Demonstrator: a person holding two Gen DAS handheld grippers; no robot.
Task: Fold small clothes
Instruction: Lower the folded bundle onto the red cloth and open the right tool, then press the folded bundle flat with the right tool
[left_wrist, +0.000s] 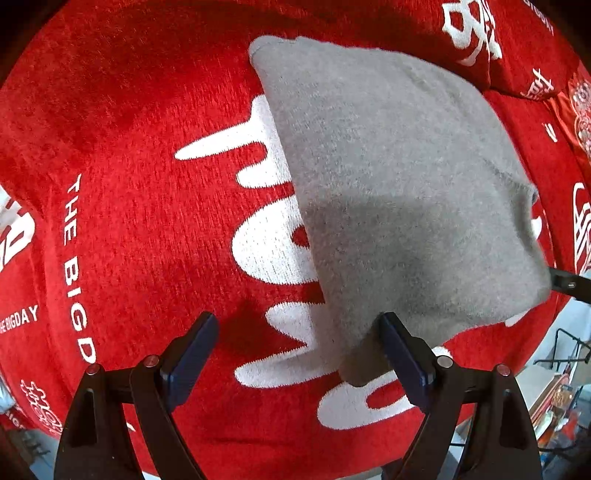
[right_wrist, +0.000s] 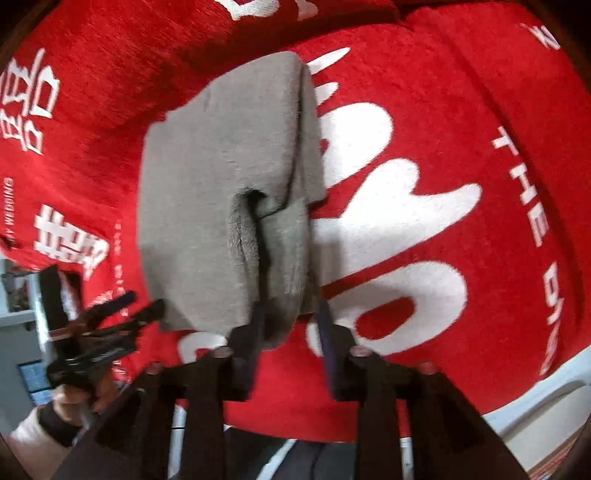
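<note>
Left gripper (left_wrist: 299, 349): its fingers are spread wide and nothing is between them; the right-side finger (left_wrist: 402, 354) is just beside the near corner of the cloth, maybe touching it — I cannot tell.
Grey garment (left_wrist: 399, 177): a small grey knitted piece, folded in layers, lying on the red cover; from the left wrist view it looks like a smooth flat rectangle, its near corner hanging a little over the white letters.
Garment edge, right wrist view: the folded layers (right_wrist: 258, 229) curl open here and a dark gap shows between them.
Right gripper (right_wrist: 291, 325): the two fingers are close on both sides of the lower end of the garment and pinch it; this view is blurred.
Red cover (left_wrist: 140, 221): a fuzzy red textile with big white characters and the words "THE BIGDAY" (left_wrist: 72, 258) — it lies under everything.
Far left of the right wrist view: the other gripper with a hand (right_wrist: 77, 398) holding it, beside the cloth.
</note>
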